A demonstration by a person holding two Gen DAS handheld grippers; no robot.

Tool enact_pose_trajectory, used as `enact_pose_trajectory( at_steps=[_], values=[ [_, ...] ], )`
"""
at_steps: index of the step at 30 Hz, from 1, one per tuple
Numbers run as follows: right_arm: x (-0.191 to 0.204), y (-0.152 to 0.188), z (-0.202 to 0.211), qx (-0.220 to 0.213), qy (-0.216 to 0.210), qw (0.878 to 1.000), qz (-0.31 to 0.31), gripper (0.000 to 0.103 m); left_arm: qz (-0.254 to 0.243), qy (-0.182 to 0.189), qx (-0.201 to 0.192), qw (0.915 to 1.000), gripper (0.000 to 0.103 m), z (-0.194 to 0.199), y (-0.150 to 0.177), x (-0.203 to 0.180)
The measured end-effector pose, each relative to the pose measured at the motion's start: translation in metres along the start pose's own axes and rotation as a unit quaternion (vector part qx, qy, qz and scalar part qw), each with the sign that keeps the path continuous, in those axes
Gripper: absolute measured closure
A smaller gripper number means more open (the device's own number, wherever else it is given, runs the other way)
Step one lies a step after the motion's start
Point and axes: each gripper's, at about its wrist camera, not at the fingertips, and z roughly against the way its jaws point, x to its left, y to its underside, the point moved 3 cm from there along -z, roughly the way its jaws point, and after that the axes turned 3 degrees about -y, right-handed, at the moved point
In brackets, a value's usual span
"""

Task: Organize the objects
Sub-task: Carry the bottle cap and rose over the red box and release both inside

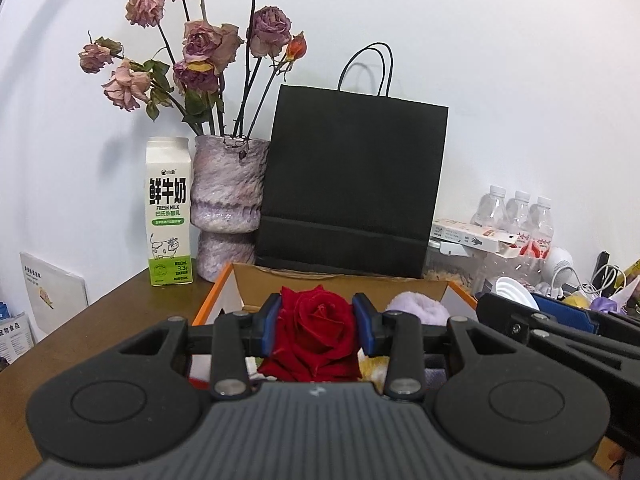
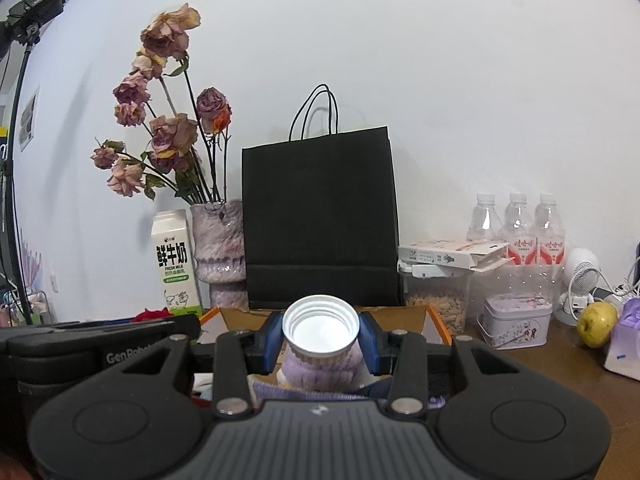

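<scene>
My left gripper (image 1: 318,322) is shut on a red rose (image 1: 316,330) and holds it over an open cardboard box with orange edges (image 1: 208,296). My right gripper (image 2: 320,336) is shut on a white paper cup (image 2: 320,330), mouth toward the camera, over the same box (image 2: 438,322). Soft purple cloth (image 2: 320,372) lies in the box under the cup; it also shows in the left wrist view (image 1: 420,306). The right gripper's body shows at the right of the left wrist view (image 1: 560,332).
Behind the box stand a black paper bag (image 1: 352,188), a purple vase of dried roses (image 1: 228,200) and a milk carton (image 1: 168,212). To the right are water bottles (image 2: 516,228), a clear container (image 2: 436,300), a tin (image 2: 516,322), a yellow-green fruit (image 2: 598,324).
</scene>
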Motion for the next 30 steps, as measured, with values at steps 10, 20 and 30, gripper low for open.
enact_pose_trajectory(
  at_steps=[10, 20, 30],
  values=[
    [-0.01, -0.006, -0.032, 0.003, -0.004, 1.0, -0.002, 0.064, -0.002, 0.003, 0.003, 1.0, 0.064, -0.034, -0.01, -0.001],
    [-0.019, -0.007, -0.067, 0.013, -0.002, 1.0, 0.005, 0.064, 0.0, 0.006, 0.01, 0.9999, 0.064, -0.07, -0.017, -0.001],
    [-0.034, -0.009, -0.099, 0.022, 0.01, 1.0, 0.002, 0.064, -0.007, 0.008, 0.013, 0.9999, 0.064, -0.102, -0.023, -0.003]
  ],
)
